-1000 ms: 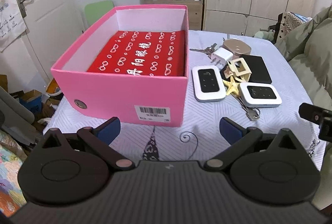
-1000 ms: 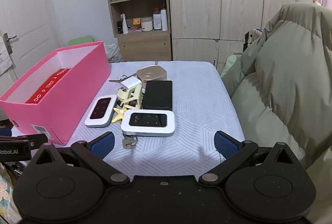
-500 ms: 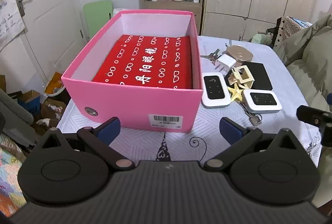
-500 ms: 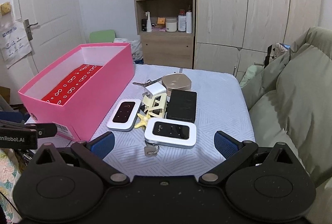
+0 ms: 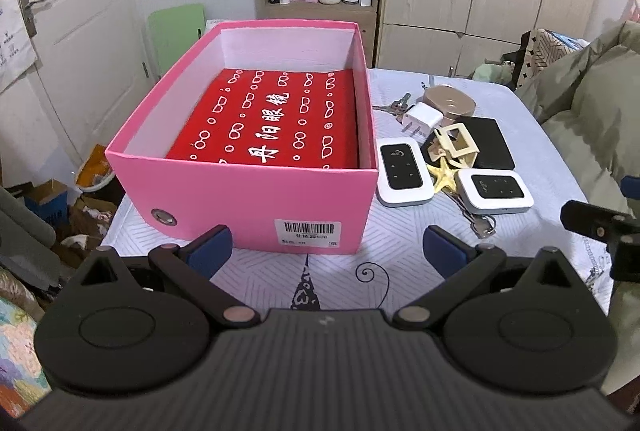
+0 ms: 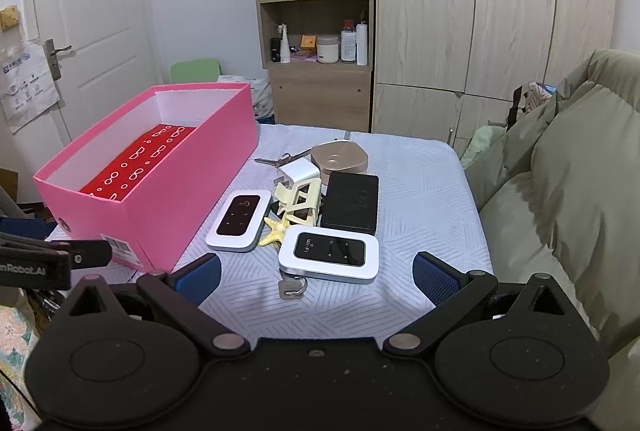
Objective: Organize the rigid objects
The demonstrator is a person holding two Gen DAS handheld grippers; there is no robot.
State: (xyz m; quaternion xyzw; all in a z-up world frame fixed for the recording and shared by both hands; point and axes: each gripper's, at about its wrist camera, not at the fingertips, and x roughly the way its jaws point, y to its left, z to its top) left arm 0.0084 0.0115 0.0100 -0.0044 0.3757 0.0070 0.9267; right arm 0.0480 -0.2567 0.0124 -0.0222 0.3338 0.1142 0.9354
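A pink box [image 5: 256, 191] [image 6: 160, 215] stands on the left of the table with a red printed packet [image 5: 276, 123] lying flat inside. To its right lies a cluster: two white pocket routers [image 6: 239, 219] [image 6: 329, 254], a black slab [image 6: 352, 202], a cream clip [image 6: 302, 197], a yellow starfish [image 6: 274, 229], a white charger [image 6: 299, 172], a tan round case [image 6: 339, 159] and keys [image 6: 293, 288]. My left gripper [image 5: 327, 251] hangs open in front of the box's near wall. Short of the nearest router, my right gripper [image 6: 316, 273] is open and empty.
A patterned white cloth covers the table [image 6: 420, 191]. An olive padded coat [image 6: 560, 199] bulges along the right edge. Behind the table stand a wooden shelf with bottles [image 6: 316, 43] and wardrobe doors [image 6: 480, 23]. Boxes and clutter lie on the floor at the left [image 5: 60, 207].
Both grippers have risen and drawn back a little, so the box interior and the cluster show from higher up. Nothing on the table has moved; both grippers stay open.
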